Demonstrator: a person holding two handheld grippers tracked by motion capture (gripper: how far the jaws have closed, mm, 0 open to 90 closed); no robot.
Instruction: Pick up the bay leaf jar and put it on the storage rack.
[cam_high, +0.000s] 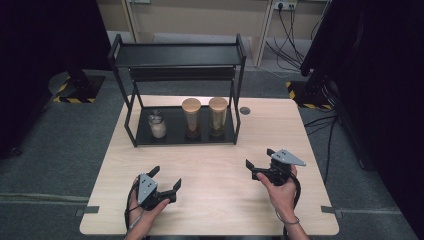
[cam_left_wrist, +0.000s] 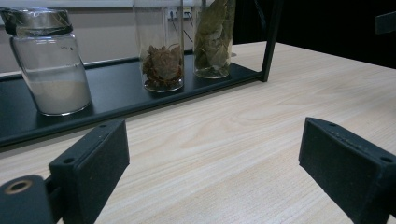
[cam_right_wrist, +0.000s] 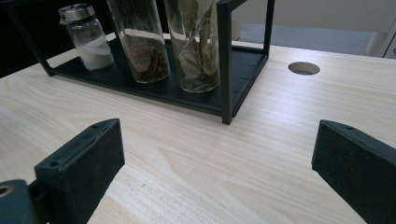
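We held the left gripper (cam_high: 166, 181) low over the near left part of the table (cam_high: 215, 210), its jaws wide apart with nothing but bare wood between them. Our right gripper (cam_high: 260, 159) hung over the near right part, jaws likewise spread and empty.

The rack (cam_high: 177, 55) stood at the far side of the table, well apart from both grippers. On its bottom shelf sat three jars in a row: the shaker (cam_high: 157, 124) with white powder at the left, the middle jar (cam_high: 191, 118) with brown spice, and the leaf jar (cam_high: 218, 116) at the right. The middle jar and the leaf jar stood just beside each other; the shaker stood a little apart from them.

In the left gripper view, the shaker (cam_left_wrist: 49, 63) lay ahead and to the left of the pads (cam_left_wrist: 95, 163), beyond the shelf's front edge. In the right gripper view, the leaf jar (cam_right_wrist: 194, 44) stood straight ahead between the lines of the two jaws, behind a rack post (cam_right_wrist: 225, 60), far from the pads (cam_right_wrist: 84, 161). A round hole (cam_right_wrist: 304, 68) showed in the table beyond the rack.
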